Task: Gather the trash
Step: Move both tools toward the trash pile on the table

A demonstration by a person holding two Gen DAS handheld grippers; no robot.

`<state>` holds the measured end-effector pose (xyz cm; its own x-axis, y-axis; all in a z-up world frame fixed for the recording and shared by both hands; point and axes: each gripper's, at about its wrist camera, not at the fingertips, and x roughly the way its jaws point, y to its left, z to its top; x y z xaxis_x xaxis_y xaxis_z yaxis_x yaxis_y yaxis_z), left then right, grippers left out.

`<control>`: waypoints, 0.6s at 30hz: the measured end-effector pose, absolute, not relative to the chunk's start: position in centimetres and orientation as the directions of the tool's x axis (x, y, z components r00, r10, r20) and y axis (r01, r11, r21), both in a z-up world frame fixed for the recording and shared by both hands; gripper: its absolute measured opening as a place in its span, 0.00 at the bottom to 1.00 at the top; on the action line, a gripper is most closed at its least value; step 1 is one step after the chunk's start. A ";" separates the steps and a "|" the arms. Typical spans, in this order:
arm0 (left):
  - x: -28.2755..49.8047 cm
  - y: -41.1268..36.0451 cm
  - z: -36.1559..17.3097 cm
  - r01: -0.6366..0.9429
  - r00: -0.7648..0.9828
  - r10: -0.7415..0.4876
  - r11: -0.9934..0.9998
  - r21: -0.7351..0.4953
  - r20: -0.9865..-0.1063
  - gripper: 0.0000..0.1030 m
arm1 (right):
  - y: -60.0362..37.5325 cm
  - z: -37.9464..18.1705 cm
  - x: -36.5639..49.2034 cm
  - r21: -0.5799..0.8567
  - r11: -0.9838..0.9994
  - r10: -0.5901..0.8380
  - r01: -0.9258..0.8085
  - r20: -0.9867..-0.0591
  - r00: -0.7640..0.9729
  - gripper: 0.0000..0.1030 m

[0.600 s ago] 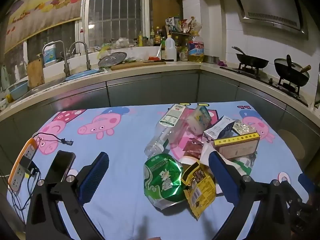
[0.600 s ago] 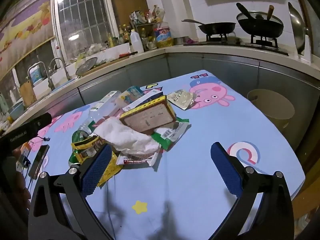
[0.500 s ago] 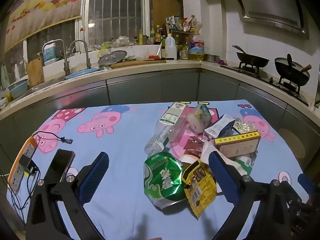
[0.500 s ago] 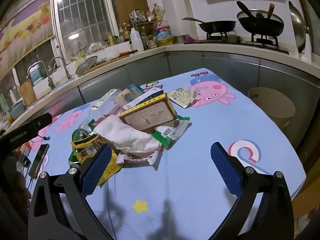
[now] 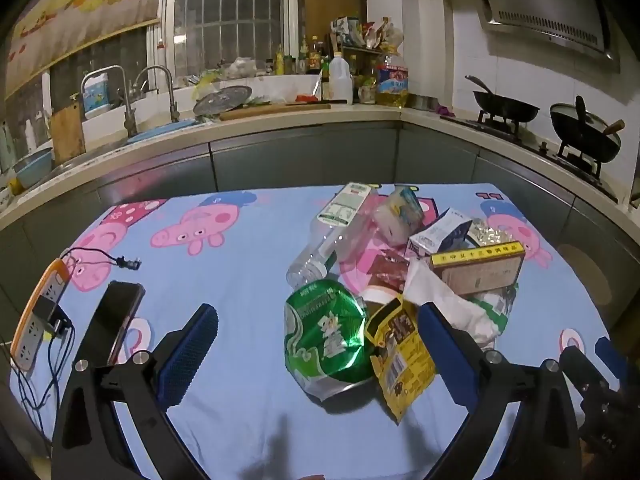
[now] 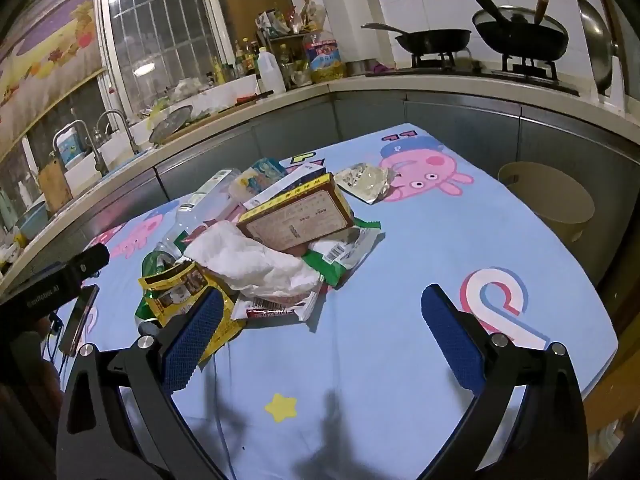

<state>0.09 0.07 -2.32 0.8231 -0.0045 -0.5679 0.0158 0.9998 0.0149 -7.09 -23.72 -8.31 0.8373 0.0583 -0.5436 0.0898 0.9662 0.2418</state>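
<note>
Both tools gape empty, left tool just short of the green foil bag, trash heap ahead-left of right tool on the worktop; best pinch one loose wrapper edge at a time.

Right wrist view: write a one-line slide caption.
Open right tool hovers over a cartoon-print tablecloth, facing a trash pile topped by a cardboard box and crumpled white tissue.

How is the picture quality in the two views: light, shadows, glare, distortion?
Left wrist view: dim indoor light, strong fisheye bending of the counter edge, glare on the green foil bag, tool shadows on the tablecloth. Right wrist view: same bending, dark corners, soft shadows under the right tool, trash sharp.
</note>
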 end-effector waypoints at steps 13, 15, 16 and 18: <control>-5.2 1.0 -5.4 0.083 0.838 -0.082 0.996 -0.023 -0.539 0.96 | -22.9 -8.2 -7.6 0.234 0.970 0.079 0.059 -0.539 0.839 0.95; -6.2 1.3 -5.2 0.072 0.854 -0.073 0.997 -0.021 -0.515 0.96 | -22.6 -8.0 -8.0 0.231 0.972 0.084 0.046 -0.523 0.848 0.95; -6.7 1.7 -4.9 0.068 0.867 -0.078 0.997 -0.039 -0.492 0.96 | -22.5 -8.0 -8.2 0.234 0.972 0.093 0.034 -0.514 0.853 0.95; -7.3 2.2 -4.6 0.083 0.880 -0.111 0.993 -0.081 -0.462 0.96 | -22.2 -8.2 -8.6 0.242 0.970 0.120 0.009 -0.510 0.852 0.95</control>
